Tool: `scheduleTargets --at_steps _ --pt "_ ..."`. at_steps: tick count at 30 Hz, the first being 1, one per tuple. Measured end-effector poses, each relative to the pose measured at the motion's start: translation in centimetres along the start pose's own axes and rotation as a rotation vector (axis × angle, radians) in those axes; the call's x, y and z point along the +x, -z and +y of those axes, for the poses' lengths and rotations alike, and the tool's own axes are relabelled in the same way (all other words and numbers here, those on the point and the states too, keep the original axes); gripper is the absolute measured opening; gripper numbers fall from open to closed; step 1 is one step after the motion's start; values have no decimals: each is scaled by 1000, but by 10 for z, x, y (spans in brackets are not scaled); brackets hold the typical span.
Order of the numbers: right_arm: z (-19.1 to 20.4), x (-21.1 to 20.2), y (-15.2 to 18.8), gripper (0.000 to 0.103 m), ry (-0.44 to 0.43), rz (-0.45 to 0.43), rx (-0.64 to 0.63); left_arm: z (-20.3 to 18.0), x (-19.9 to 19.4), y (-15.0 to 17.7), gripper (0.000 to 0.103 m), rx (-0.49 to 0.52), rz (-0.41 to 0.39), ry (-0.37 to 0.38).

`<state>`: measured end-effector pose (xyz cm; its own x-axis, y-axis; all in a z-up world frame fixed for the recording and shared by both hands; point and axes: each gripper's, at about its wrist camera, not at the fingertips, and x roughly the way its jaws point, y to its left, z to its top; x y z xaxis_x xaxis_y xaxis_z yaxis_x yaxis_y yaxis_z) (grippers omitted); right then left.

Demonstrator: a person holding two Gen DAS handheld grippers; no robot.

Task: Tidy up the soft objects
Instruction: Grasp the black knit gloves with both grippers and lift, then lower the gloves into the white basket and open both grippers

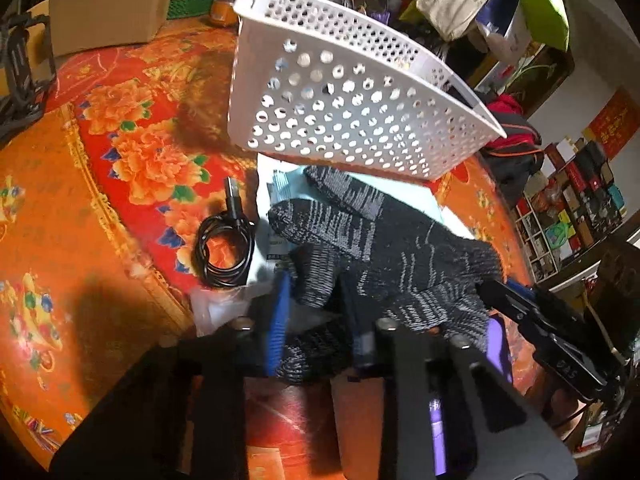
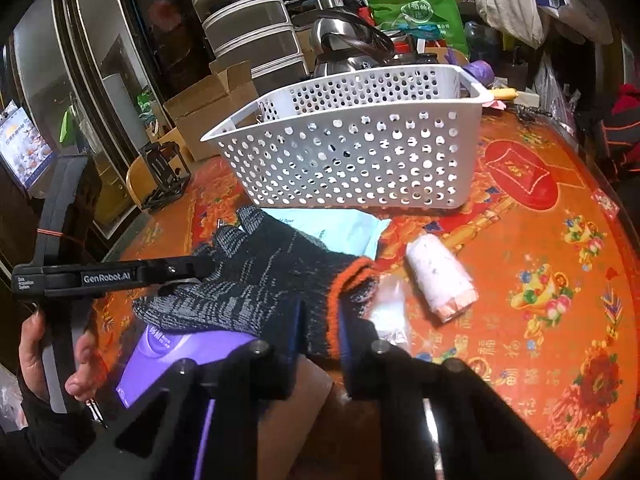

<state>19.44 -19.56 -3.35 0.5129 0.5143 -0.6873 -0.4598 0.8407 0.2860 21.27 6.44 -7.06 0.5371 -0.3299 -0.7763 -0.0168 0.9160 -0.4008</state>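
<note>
The black knitted glove (image 2: 264,276) with the orange cuff is lying across the near part of the table (image 2: 520,208), just in front of the white perforated basket (image 2: 352,152); its fingers are pointing toward the basket and its cuff toward the right wrist camera; a pale blue packet (image 2: 320,228) is lying under it, and a purple packet (image 2: 180,348) is showing beneath its near edge. The right gripper (image 2: 320,320) is clamping its fingers on the glove's orange-edged cuff; the left gripper (image 1: 320,312) is clamping its fingers on a fold of the glove (image 1: 384,248) at the other side, and in the right wrist view it is reaching in from the left, a hand (image 2: 52,356) holding its grip. To the right of the glove a small rolled white cloth (image 2: 440,280) is lying on the table, apart from it; a coiled black cable (image 1: 226,248) is lying to the left; a cardboard box (image 2: 208,108) and a steel kettle (image 2: 344,48) are standing behind the basket.
</note>
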Motion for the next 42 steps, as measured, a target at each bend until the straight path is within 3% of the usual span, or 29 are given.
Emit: scheduleTargets --at_steps 16,24,33,42 --pt "27 -46 -12 9 37 -138 -104 -32 -70 7 14 113 -217 57" --pt "32 -64 -35 9 37 -192 -125 -53 -96 -11 14 145 -263 73" --pt "24 -75 -90 9 52 -249 -124 -80 -123 -61 14 177 -323 77" --pt "3 -48 -170 9 155 -220 -114 -106 -112 -161 14 179 -332 22"
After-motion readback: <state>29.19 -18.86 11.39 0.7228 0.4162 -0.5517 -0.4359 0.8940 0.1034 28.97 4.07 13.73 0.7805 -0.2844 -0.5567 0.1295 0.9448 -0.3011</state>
